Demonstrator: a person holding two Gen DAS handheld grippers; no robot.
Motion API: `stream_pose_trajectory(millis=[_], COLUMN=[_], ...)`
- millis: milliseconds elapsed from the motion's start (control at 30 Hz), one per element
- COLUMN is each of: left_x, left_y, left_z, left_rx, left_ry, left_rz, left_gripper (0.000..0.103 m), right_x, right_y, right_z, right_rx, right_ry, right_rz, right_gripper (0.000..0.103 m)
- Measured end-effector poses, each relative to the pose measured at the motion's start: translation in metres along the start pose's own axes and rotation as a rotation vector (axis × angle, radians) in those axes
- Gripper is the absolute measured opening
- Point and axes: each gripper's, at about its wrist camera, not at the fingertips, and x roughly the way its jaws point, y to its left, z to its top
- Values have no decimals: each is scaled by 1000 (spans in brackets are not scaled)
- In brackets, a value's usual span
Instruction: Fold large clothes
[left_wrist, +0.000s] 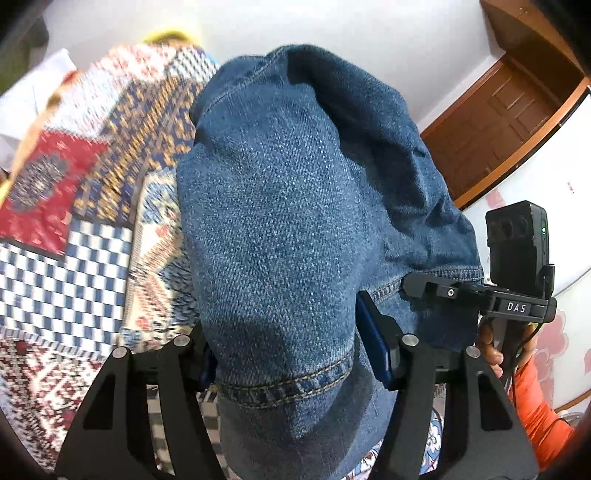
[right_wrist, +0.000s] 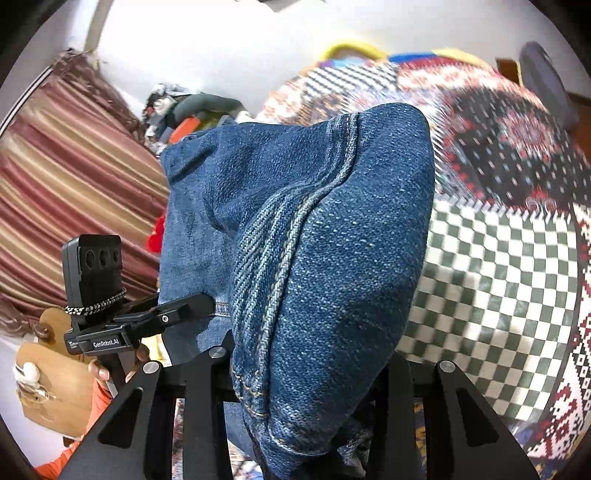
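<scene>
Above patterned bedspread (left_wrist: 92, 258): L gripper (left_wrist: 295, 363) & R gripper (right_wrist: 306, 376) fingers clenched on jeans (left_wrist: 295, 206).

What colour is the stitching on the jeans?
Yellow-tan thread on the blue denim jeans, clearest along the hem in the left wrist view.

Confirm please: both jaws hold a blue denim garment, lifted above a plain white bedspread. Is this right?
Not quite. The bedspread is not plain white; it is a colourful patchwork with checks, as both wrist views show. The denim garment is indeed held in both jaws.

The right gripper (left_wrist: 410, 291) bears "DAS"; the left gripper (right_wrist: 207, 304) bears "GenRobot.AI" on its body.
</scene>
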Motion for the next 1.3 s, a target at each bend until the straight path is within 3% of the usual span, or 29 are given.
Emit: stream_pose_trajectory(millis=[233,500,700,1000,1133,1300], left_x=[-80,-127,-122,-80,-66,-66], left_y=[24,70,119,191,216,229], left_z=[-10,-34,-57,-85,-94,-110], left_rx=[10,-51,-121,-261,-311,-344], left_ry=[-94,-107,-59,21,30,7], left_rz=[20,49,70,67,29,2], left_gripper=[64,64,64,64,65,68], right_x=[-11,32,89,177,197,206], right_y=[65,121,132,113,110,91], right_z=[-5,-17,-32,-47,-45,-44], right_rx=[-79,-124,-96,-42,-67,-27], right_ry=[-36,12,103,223,235,258], right_rz=[23,39,40,-6,-36,-23], right_gripper=[35,35,35,36,36,47])
